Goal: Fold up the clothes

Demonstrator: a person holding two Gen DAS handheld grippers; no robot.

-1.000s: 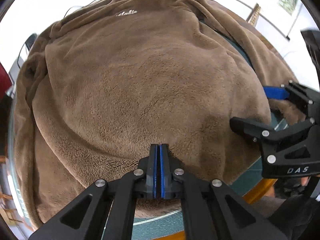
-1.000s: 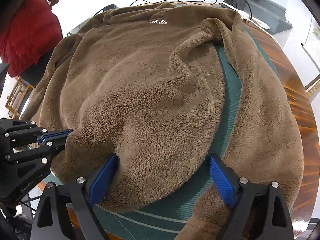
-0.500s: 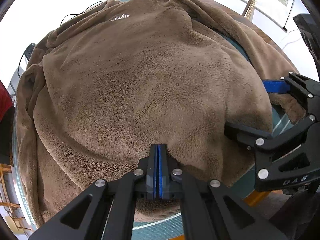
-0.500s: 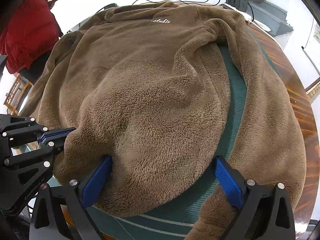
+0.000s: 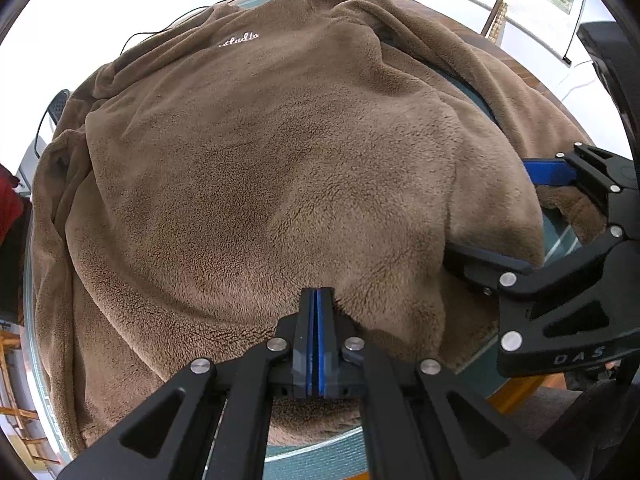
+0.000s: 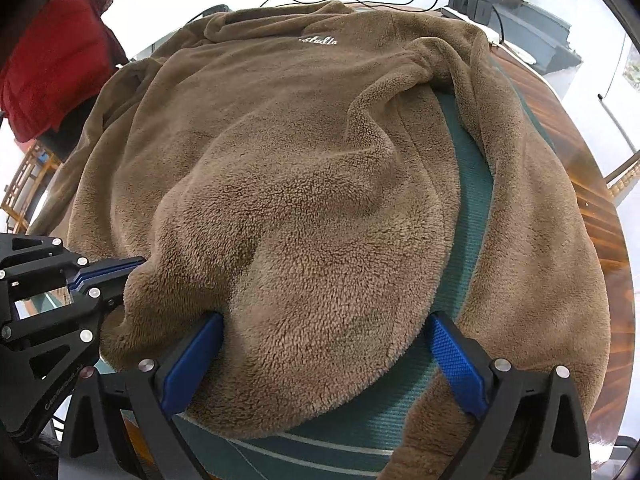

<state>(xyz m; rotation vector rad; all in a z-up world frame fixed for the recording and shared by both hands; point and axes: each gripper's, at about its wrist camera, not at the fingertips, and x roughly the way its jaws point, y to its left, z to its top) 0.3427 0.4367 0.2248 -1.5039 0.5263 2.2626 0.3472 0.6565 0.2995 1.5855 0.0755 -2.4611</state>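
Note:
A brown fleece sweatshirt (image 5: 260, 168) with white script on its chest lies spread over a green mat, its near hem lifted into a hump; it also shows in the right wrist view (image 6: 304, 184). My left gripper (image 5: 318, 312) is shut on the hem and also shows at the left of the right wrist view (image 6: 132, 264). My right gripper (image 6: 324, 344) is open, its blue pads (image 6: 456, 356) on either side of the right part of the hem, not closed on it. It also shows at the right of the left wrist view (image 5: 500, 216).
The green mat (image 6: 468, 200) covers a round wooden table (image 6: 568, 152). The right sleeve (image 6: 532, 208) lies along the table's right edge. Black cables and chargers (image 6: 472, 0) sit at the far side. Red cloth (image 6: 52, 72) hangs at the far left.
Both grippers have moved slightly forward with the hem, and the fleece hump has bunched higher. The left jaws stay shut and the right jaws stay open.

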